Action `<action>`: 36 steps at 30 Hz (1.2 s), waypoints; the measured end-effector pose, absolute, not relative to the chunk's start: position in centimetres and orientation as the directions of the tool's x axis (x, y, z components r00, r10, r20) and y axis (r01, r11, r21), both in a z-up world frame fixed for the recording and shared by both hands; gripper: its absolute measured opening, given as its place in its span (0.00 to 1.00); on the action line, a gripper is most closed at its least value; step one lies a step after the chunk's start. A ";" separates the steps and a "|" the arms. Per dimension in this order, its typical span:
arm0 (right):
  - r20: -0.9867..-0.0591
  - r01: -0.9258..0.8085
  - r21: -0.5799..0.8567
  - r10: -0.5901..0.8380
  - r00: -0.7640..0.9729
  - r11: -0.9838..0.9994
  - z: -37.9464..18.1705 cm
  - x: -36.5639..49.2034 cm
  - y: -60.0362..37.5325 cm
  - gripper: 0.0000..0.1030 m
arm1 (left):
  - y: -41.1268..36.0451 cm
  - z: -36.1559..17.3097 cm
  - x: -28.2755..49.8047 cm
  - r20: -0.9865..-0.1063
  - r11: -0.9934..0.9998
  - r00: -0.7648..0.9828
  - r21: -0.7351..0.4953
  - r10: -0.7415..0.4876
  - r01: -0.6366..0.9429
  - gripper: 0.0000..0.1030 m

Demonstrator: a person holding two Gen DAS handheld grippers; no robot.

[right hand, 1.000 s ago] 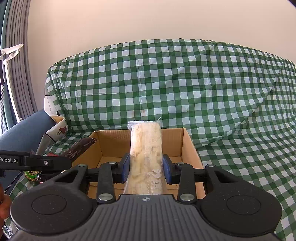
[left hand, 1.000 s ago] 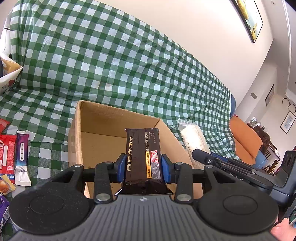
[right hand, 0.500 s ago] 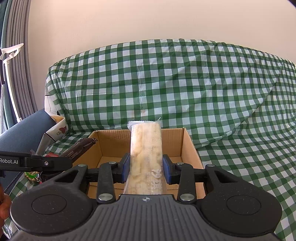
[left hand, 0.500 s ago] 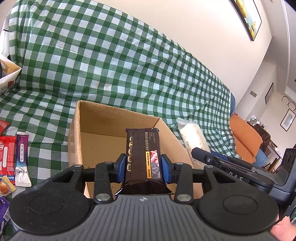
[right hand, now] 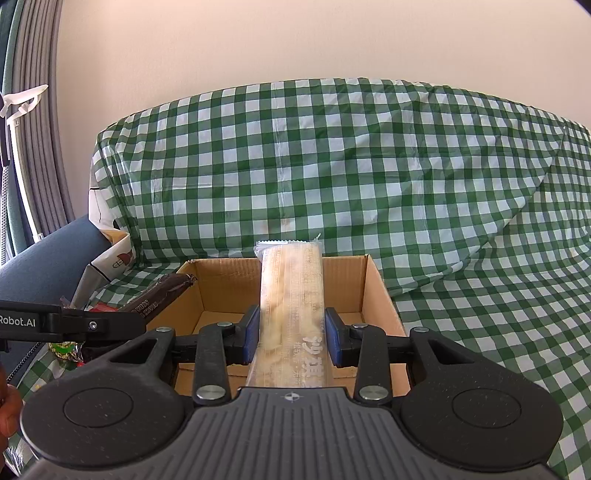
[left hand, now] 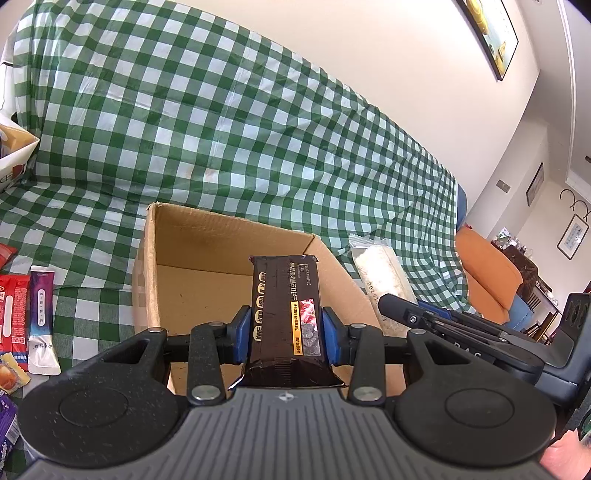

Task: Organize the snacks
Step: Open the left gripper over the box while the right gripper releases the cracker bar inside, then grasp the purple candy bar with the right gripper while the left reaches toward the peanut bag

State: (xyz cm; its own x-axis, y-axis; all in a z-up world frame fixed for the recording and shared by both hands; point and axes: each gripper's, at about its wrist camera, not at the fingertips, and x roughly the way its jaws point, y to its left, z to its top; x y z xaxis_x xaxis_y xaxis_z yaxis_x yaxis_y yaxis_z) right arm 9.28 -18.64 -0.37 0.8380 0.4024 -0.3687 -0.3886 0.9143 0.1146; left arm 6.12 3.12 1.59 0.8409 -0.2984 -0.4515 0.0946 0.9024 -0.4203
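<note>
Close up, the left gripper (left hand: 287, 334) has its two blue pads squeezed tight on a dark brown snack pack (left hand: 284, 314); the pack sticks straight out between the pads, with gold marks and a little yellow strip on its wrapper; it hangs just over the near edge of the cardboard box (left hand: 207, 280). The right gripper (right hand: 291, 334) is squeezed shut too, on a long clear pack of pale yellow snack (right hand: 291, 295); this pack also points forward, and its far end reaches over the open box (right hand: 376, 291).

The box is brown, with its top open; I can see its bare floor and inside walls. From the right side, the left gripper comes in low from the left, and its dark pack (right hand: 162, 295) pokes up by the box's left corner.

To the left of the box, more snacks lie flat on the cloth; there is a purple and white packet (left hand: 42, 314) and a red packet (left hand: 13, 314) just beside it.

Under and behind it all is a green and white checked cloth (left hand: 221, 129); it covers the seat and runs up the back; behind that is a plain pale wall (right hand: 295, 44), with a framed picture (left hand: 487, 33) high up.
</note>
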 end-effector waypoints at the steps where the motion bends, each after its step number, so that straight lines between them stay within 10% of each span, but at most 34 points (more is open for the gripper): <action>1: -0.370 -0.388 0.114 0.402 0.837 0.914 -0.4 9.3 -18.6 0.37 | 3.1 1.6 6.0 -0.448 0.902 0.841 -0.419 -0.303 0.101 0.42; 4: -0.376 -0.382 0.107 0.394 0.839 0.918 -0.5 9.4 -18.7 0.46 | 3.0 1.9 6.0 -0.440 0.906 0.846 -0.408 -0.301 0.110 0.49; 6: -0.375 -0.372 0.099 0.381 0.845 0.923 -0.6 9.4 -18.7 0.60 | 3.0 2.0 5.8 -0.427 0.904 0.850 -0.411 -0.307 0.120 0.74; 11: -0.367 -0.358 0.097 0.368 0.854 0.929 -0.5 9.4 -19.0 0.65 | 3.6 2.3 5.6 -0.412 0.905 0.863 -0.412 -0.292 0.110 0.75; 16: -0.367 -0.354 0.105 0.367 0.855 0.929 -0.4 9.5 -18.6 0.65 | 5.5 2.5 5.0 -0.414 0.907 0.877 -0.416 -0.246 0.059 0.67; 23: -0.346 -0.395 0.133 0.416 0.841 0.909 0.2 8.7 -15.3 0.65 | 10.6 3.7 3.2 -0.460 0.940 0.881 -0.336 -0.114 -0.054 0.22; 28: -0.302 -0.479 0.188 0.515 0.803 0.857 0.6 6.8 -11.8 0.44 | 15.6 4.2 2.7 -0.505 0.972 0.861 -0.222 -0.051 -0.072 0.22; 36: -0.336 -0.640 0.235 0.679 0.652 0.731 -0.1 4.0 -4.0 0.43 | 23.2 0.3 0.8 -0.583 0.947 0.810 -0.218 0.068 -0.237 0.22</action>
State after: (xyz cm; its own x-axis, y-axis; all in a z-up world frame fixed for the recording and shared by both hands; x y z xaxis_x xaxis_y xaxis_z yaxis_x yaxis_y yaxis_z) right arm 3.98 -3.98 -0.10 0.6524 0.6795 -0.3357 -0.6404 0.7311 0.2354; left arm 0.85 23.20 0.30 0.8095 0.0683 -0.5831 -0.2366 0.9469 -0.2176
